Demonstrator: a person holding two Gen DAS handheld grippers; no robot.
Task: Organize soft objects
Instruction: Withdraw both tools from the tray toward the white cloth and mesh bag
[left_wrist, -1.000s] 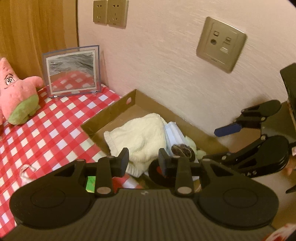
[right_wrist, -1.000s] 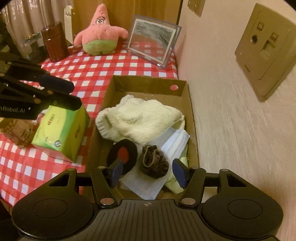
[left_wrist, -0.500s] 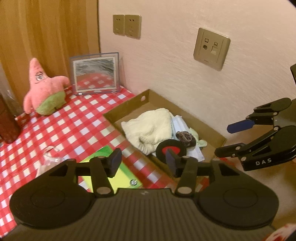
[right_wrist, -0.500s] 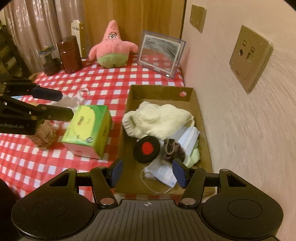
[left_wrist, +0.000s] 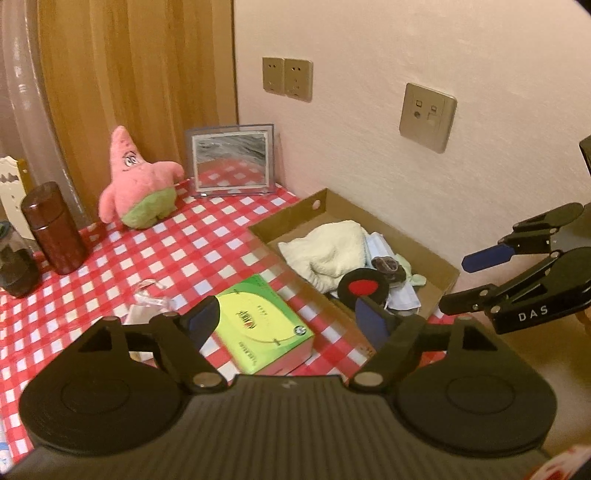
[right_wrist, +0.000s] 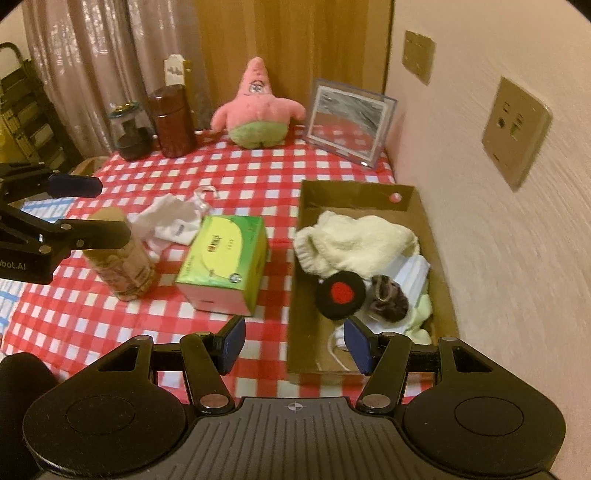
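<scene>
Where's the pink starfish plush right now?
In the right wrist view, the pink starfish plush stands at the table's far edge, between the brown canister and the framed mirror.

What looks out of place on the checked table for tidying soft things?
A crumpled white cloth lies loose on the red checked tablecloth, outside the brown cardboard box holding the other soft items.
</scene>
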